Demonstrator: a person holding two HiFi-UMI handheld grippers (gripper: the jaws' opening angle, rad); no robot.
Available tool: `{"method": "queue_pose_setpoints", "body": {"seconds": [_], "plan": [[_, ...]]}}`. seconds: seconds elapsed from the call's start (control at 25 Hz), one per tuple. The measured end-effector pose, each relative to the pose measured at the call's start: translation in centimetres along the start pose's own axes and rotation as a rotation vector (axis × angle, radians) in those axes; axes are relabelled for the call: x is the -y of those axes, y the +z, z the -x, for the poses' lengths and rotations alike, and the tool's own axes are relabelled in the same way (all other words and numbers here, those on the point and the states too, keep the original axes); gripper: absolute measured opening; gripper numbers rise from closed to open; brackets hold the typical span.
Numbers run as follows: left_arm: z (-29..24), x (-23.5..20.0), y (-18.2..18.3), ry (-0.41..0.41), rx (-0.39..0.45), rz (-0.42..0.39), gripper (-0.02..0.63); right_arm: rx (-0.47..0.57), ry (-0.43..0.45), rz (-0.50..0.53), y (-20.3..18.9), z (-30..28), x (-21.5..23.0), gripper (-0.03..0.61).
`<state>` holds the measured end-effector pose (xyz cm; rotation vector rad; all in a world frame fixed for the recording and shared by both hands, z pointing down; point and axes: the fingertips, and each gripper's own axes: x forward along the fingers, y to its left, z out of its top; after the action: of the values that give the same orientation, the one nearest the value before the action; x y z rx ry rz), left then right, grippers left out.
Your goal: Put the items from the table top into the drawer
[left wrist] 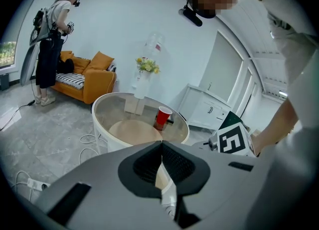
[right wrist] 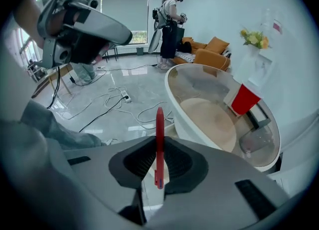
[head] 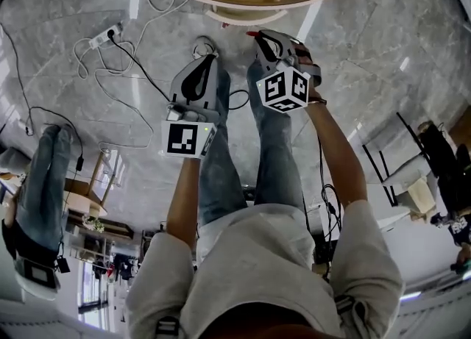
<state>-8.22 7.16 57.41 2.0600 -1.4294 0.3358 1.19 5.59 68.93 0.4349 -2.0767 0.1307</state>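
Right tongs hold a red pen near the round surface.
The right tongs (right wrist: 159,139) are clenched on the pen (right wrist: 159,123), which stands straight between the pads with its tip poking out past them. It is off the surface (left wrist: 101,133), held over the floor (right wrist: 114,77) near the rim. The left tongs (left wrist: 161,144) are clenched with nothing between them. A red cup (right wrist: 245,98) stands on the glass top near a white vase (left wrist: 141,82) of flowers. Cables (right wrist: 99,105) trail across the floor.
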Motion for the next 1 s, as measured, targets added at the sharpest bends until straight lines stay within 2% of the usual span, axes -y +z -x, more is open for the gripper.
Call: {"method": "queue_pose_setpoints", "body": {"seconds": [0.48,0.76,1.0], "plan": [[-2.1,-2.9,-5.3,0.052,-0.003,0.074,0.015,-0.171,0.104,0.119,-8.0,-12.6,-1.8,0.067],[-2.3,-5.0,-8.2,0.078,-0.02,0.119,0.015,-0.281,0.15,0.189,-10.5,-18.5,-2.4,0.067],[-2.2,-6.7,-8.4,0.099,-0.013,0.143,0.015,-0.372,0.168,0.268,-11.6,-22.2,-1.3,0.067]]}}
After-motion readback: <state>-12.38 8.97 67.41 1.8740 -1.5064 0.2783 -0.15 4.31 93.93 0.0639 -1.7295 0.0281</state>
